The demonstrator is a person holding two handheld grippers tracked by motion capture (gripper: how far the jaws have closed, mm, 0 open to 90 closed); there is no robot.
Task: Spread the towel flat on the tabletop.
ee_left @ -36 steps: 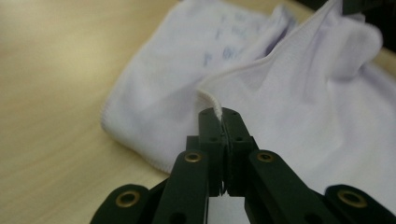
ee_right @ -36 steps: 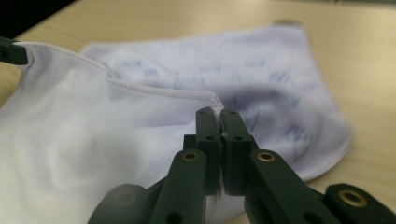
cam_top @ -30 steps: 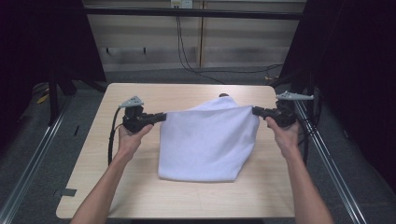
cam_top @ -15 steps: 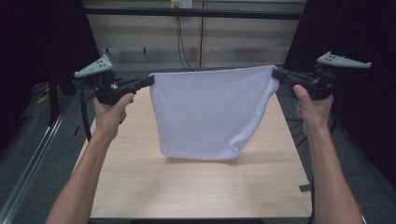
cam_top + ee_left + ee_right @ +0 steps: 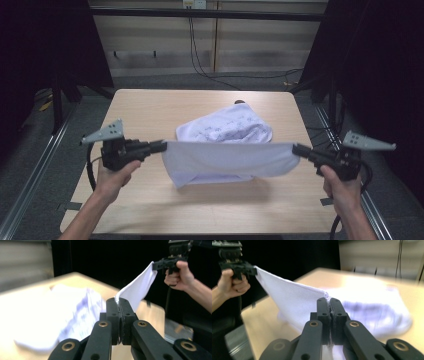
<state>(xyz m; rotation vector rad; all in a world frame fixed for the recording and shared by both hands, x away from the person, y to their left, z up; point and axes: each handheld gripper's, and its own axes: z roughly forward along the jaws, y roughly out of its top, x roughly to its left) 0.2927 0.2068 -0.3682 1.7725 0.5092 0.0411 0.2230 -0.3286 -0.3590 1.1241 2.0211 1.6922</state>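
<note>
A: Obs. 1, largest first. Wooden counter (image 5: 150, 107), pale top, rounded corners, black curtains on both sides and a slatted wall behind with cables hanging down it.

B: And the cloth?

A: White cloth (image 5: 225, 160), held stretched between the two grippers above the near half of the counter. Its front edge runs taut and nearly level from one gripper to the other. The rest sags back and lies bunched on the counter, toward the middle.

B: Any writing on it? Labels, brand?

A: Faint bluish marks across the bunched part in the high view. Too small and blurred to read; cannot tell whether they are letters or a pattern. No legible label anywhere on cloth or grippers.

B: Gripper states.

A: Left gripper (image 5: 159, 146): jaws pressed together, clamped on the cloth's left corner. In the left gripper view a tuft of white fabric (image 5: 117, 299) comes out at the tips of the jaws. Right gripper (image 5: 297, 149): same, jaws together on the right corner, fabric pinched at the tips in its own view.

B: Hands?

A: Left hand (image 5: 114, 172) wraps the grip from below, over the counter's left edge. Right hand (image 5: 341, 184) sits just off the counter's right edge. Both grippers point inward, facing each other, roughly level. Grey three-cornered plate on top of each
</note>
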